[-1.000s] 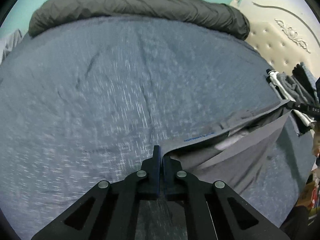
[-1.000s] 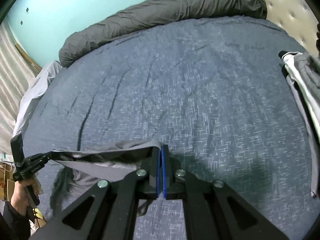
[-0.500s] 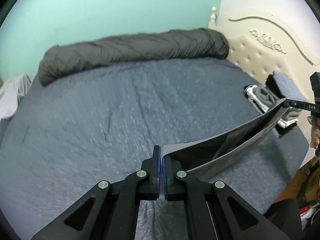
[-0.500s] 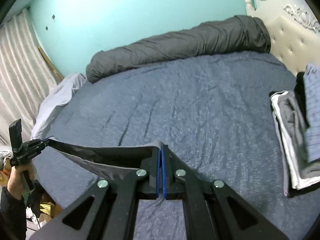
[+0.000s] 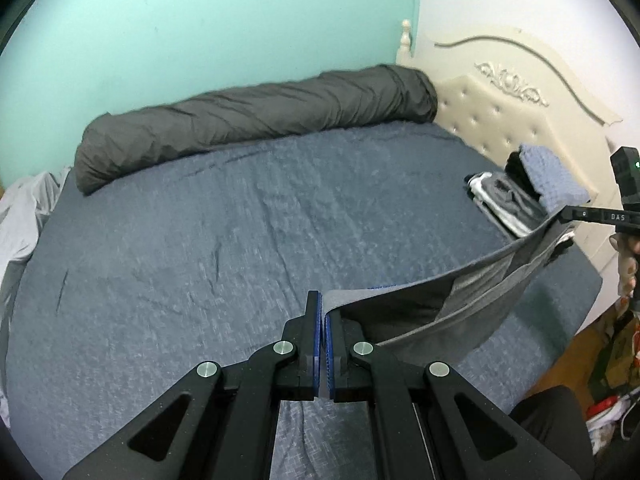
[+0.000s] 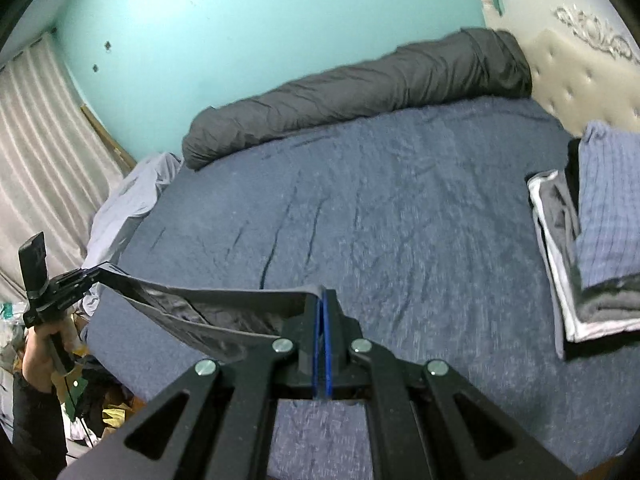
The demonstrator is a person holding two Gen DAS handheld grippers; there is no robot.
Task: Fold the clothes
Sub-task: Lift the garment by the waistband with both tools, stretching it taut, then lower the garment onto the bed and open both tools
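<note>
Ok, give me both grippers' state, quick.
Left gripper: closed on one end of the grey garment.
Right gripper: closed on the garment's other end.

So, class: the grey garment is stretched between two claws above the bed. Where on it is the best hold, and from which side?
Grip the grey garment at its two top corners, one claw from each end. The left claw and right claw are shut there, so the edge spans between them and the body hangs free.
</note>
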